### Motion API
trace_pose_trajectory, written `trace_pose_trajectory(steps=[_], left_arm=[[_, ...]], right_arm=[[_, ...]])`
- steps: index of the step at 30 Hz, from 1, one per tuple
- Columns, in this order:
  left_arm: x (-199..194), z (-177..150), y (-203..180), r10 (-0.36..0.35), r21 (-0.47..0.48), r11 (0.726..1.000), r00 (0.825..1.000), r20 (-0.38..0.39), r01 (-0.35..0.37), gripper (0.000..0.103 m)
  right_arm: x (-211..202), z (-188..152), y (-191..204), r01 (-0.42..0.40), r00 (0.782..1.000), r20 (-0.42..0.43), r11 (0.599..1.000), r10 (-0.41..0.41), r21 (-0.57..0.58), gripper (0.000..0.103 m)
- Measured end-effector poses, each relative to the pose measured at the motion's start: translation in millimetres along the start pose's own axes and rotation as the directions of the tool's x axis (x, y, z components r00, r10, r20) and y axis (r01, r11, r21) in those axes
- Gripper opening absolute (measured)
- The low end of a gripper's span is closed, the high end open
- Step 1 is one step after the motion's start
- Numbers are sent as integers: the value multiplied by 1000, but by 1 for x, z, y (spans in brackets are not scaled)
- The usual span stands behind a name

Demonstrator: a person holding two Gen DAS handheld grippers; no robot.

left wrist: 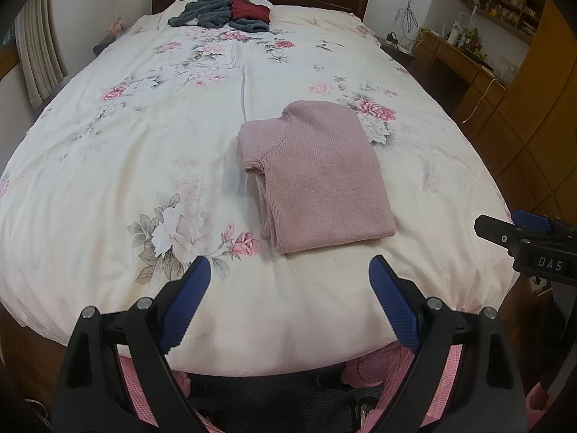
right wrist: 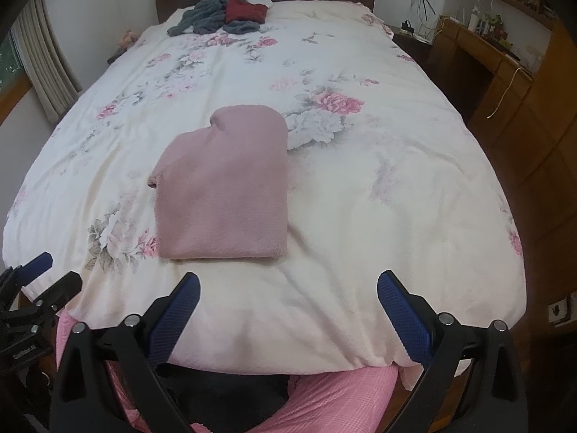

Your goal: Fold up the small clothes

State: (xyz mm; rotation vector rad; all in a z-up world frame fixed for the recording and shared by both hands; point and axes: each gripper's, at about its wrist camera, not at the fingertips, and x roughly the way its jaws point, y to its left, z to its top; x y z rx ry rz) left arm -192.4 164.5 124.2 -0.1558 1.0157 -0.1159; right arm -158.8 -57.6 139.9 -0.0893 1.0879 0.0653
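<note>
Both left tongs (left wrist: 288, 285) and right tongs (right wrist: 288, 296) hover level at the foot of the bed (left wrist: 108, 151), spread wide and empty, the pink sweater (left wrist: 317, 176) lying folded just ahead, its near hem seemingly double-layered.

Black claw (left wrist: 288, 281) frames, blue ribbed pads (left wrist: 393, 306), pink checked trousers (right wrist: 324, 397).
</note>
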Motion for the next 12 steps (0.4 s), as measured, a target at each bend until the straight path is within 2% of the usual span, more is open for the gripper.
trace_pose_trajectory(steps=[12], left_arm=[[0,1,3,-4,-2,1000,1000,-1,4,89]], right_arm=[[4,-2,-2,-7,1000,-25,999,8,33,99]])
